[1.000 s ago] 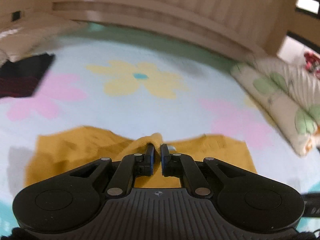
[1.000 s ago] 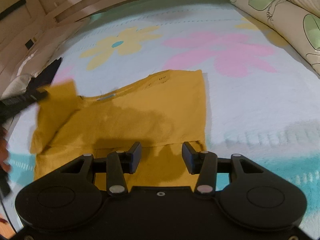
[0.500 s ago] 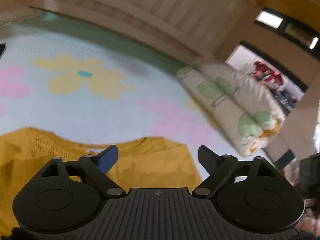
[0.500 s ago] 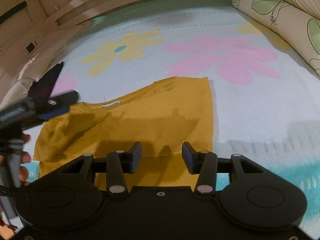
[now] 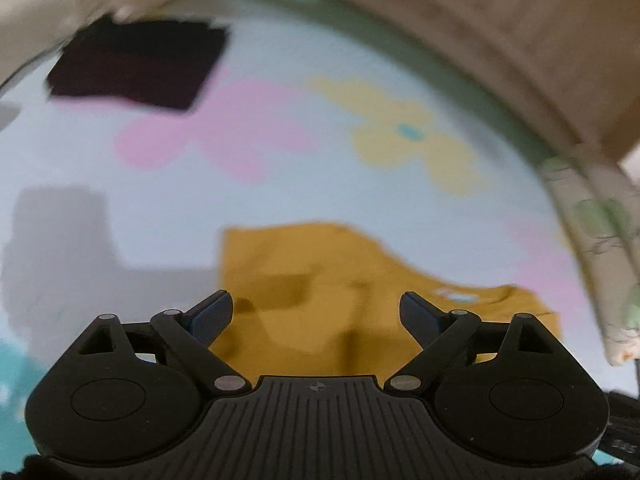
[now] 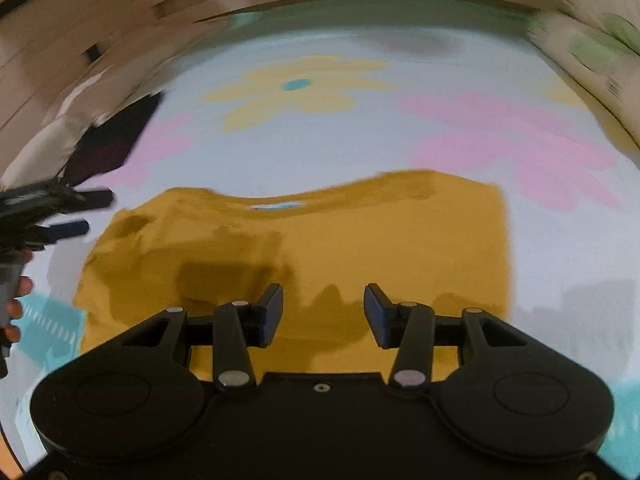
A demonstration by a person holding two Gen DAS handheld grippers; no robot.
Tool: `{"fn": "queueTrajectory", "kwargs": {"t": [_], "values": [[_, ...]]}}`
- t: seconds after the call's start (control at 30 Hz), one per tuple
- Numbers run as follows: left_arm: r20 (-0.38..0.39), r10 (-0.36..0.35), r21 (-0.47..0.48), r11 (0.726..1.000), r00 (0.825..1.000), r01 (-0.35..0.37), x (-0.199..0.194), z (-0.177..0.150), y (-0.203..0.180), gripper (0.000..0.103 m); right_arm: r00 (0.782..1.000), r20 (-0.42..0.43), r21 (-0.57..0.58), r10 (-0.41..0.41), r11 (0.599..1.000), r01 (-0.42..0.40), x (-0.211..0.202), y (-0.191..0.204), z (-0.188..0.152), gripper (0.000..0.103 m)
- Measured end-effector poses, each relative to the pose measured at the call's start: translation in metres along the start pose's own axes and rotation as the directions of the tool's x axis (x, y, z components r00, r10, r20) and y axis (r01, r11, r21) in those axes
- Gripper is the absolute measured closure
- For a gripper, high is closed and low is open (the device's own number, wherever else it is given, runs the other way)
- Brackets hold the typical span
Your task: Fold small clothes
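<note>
Two views, both blurred. Left wrist first: left gripper (image 5: 316,314) spread wide, jaws just opened within the last second, nothing pinched between them. Directly below and ahead, yellow shirt (image 5: 320,280) lying flat on the flower-print mat (image 5: 192,200), its near-left corner squared, collar edge with a small label running off toward the right. Left of the shirt's edge, bare mat with only a grey shadow across it. Farther off, well apart from the shirt, dark folded garment (image 5: 136,64) near the mat's far-left rim. Beyond the mat, pale wooden frame (image 5: 500,40) curving round the far side; leaf-print cushion (image 5: 592,232) closing off the right border.

Right wrist next: right gripper (image 6: 323,312) roughly half open, empty, hanging over the shirt's (image 6: 304,248) near hem. Right edge of the shirt straight and clean, left side rumpled and rounded. Open mat (image 6: 560,264) to the right of that straight edge and beyond the collar. At far left, left gripper (image 6: 86,212) seen side-on just beside the shirt's upper-left corner, not touching, with a person's fingers (image 6: 20,292) on its handle. Dark garment (image 6: 108,144) behind it, cushion (image 6: 600,52) top right.
</note>
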State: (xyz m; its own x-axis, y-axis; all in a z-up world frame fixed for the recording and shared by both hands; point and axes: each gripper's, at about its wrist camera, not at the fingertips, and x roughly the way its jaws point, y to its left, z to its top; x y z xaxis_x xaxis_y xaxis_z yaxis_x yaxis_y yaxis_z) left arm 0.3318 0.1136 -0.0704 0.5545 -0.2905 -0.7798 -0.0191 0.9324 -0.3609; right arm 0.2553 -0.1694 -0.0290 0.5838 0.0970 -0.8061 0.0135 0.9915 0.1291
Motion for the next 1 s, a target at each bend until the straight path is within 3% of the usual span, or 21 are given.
{"fn": "queueTrajectory", "kwargs": {"t": [0.1,0.2,0.23,0.4,0.53,0.6,0.63,0.67,0.83,0.97,1.0], "values": [[-0.127,0.092,0.053,0.995,0.988,-0.086,0.018,-0.007,0.013,0.012,1.0,0.013,-0.122,0.023,0.992,-0.022,0.013,0.037,0.007,0.049],[-0.118,0.132,0.166,0.98,0.984,-0.111,0.022,-0.015,0.007,0.013,0.999,0.027,-0.254,0.034,0.967,-0.027,0.028,0.075,0.01,0.049],[-0.119,0.136,0.161,0.98,0.983,-0.116,0.022,-0.014,0.005,0.013,0.999,0.028,-0.288,0.043,0.957,-0.033,0.032,0.087,0.01,0.049],[-0.102,0.074,0.031,0.997,0.992,-0.072,0.016,-0.007,0.021,0.013,0.998,0.004,-0.427,0.065,0.902,-0.057,0.057,0.131,0.0,0.049],[-0.085,0.012,-0.085,0.996,0.996,-0.019,0.01,0.002,0.04,0.013,1.0,-0.012,-0.53,0.012,0.848,-0.017,0.077,0.152,-0.017,0.05],[-0.074,0.006,-0.1,0.995,0.997,-0.014,0.011,0.004,0.04,0.013,1.0,-0.01,-0.554,-0.025,0.832,0.015,0.086,0.154,-0.022,0.057],[-0.069,0.007,-0.099,0.995,0.998,-0.014,0.013,0.003,0.039,0.013,0.999,0.001,-0.552,-0.04,0.833,0.034,0.088,0.152,-0.022,0.084],[-0.063,0.007,-0.099,0.995,0.998,-0.013,0.012,0.004,0.04,0.013,0.998,0.009,-0.534,-0.064,0.844,0.059,0.088,0.147,-0.02,0.094],[-0.045,-0.012,-0.114,0.993,0.999,0.007,0.007,0.007,0.043,0.013,0.996,0.035,-0.274,-0.087,0.957,0.093,0.058,0.086,0.011,0.092],[-0.042,-0.017,-0.109,0.994,0.999,0.012,0.007,0.009,0.04,0.013,0.994,0.002,-0.051,-0.109,0.993,0.109,0.033,0.01,0.016,0.09],[-0.044,-0.014,-0.105,0.994,0.999,0.01,0.008,0.009,0.039,0.013,0.995,-0.025,-0.006,-0.101,0.995,0.101,0.032,-0.008,0.015,0.083]]}}
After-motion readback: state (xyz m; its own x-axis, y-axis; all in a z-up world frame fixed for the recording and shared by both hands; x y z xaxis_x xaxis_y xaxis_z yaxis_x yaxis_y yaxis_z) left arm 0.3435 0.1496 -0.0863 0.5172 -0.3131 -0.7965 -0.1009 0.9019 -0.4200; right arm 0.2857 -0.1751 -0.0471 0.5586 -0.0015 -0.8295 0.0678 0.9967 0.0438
